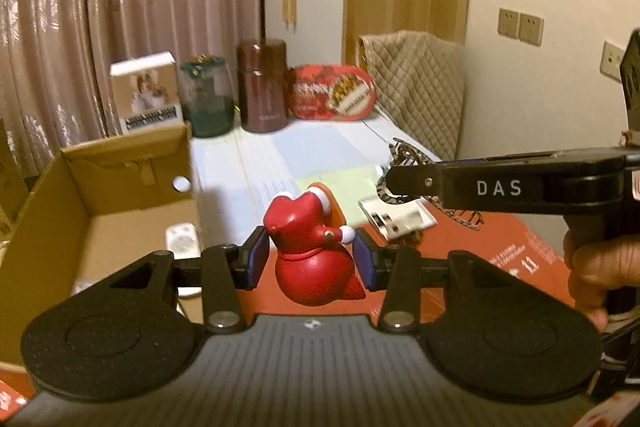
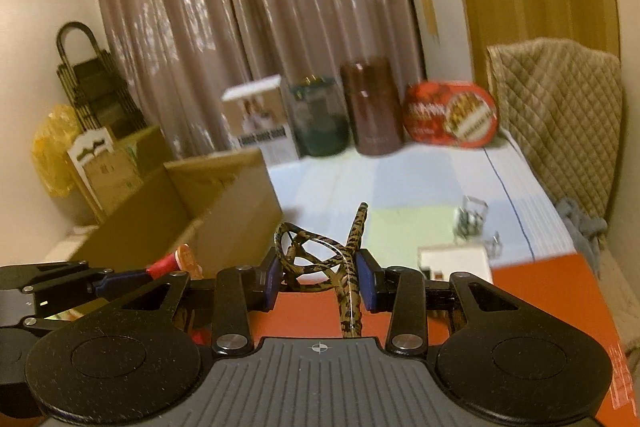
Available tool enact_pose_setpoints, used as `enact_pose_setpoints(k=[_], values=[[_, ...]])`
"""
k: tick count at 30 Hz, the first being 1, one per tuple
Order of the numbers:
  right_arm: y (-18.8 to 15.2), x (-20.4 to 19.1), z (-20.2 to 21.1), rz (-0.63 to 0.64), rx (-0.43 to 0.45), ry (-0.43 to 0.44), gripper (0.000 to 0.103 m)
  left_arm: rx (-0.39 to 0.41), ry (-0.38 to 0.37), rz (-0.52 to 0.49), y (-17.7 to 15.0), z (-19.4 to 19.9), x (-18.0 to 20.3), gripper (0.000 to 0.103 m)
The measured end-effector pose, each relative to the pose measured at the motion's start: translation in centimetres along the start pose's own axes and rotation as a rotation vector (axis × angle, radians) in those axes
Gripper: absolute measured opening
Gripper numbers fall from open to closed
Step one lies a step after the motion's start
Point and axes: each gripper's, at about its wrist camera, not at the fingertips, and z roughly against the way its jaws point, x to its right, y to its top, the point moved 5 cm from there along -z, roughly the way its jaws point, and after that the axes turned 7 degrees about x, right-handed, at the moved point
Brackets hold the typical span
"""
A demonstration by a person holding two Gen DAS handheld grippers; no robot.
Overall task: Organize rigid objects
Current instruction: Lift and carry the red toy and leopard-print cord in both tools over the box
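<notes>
Cardboard box, open-topped, lies to the left of both grippers, and that is the direction on which the coming move turns, if the box is where the rigid things are meant to go. The left gripper is the nearer of the two: the box's near corner stands just beside its left finger, and a white remote already lies on the box floor. Its blue pads are clamped on a red figurine at the waist, the figure's long axis pointing away from the camera and slightly tilted, white-tipped arm out to the right.

The right gripper is farther from the box, with the left one between it and the cardboard wall. It is closed on a brown patterned hair claw, whose long arm runs roughly along the fingers while its looped part leans left against the pad. Both things seem to hang clear above a red flat box on the table.

Readable writing is scarce: "DAS" in white letters on the side of the right gripper in the left wrist view. The red tin against the wall carries lettering too blurred to read.
</notes>
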Motion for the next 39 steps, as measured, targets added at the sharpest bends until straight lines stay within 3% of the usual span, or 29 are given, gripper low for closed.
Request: enact_pose_setpoints(k=[8, 18, 27, 39], values=[[1.5, -3.2, -1.2, 0.006, 0.044, 0.061, 0.036, 0.051, 0.050, 0.020, 3.0, 2.3, -4.2, 0.040], [1.3, -9.4, -3.6, 0.074, 0.055, 0.210, 0.036, 0.060, 0.166, 0.003, 4.6, 5.3, -11.5, 0.040], [0.9, -12.2, -7.1, 0.114, 0.029, 0.283, 0.036, 0.014, 0.232, 0.062, 2.4, 5.6, -16.8, 0.040], [-0.1, -13.2, -11.3, 0.146, -0.025, 0.304, 0.036, -0.045, 0.223, 0.102, -0.2, 1.8, -19.5, 0.040]])
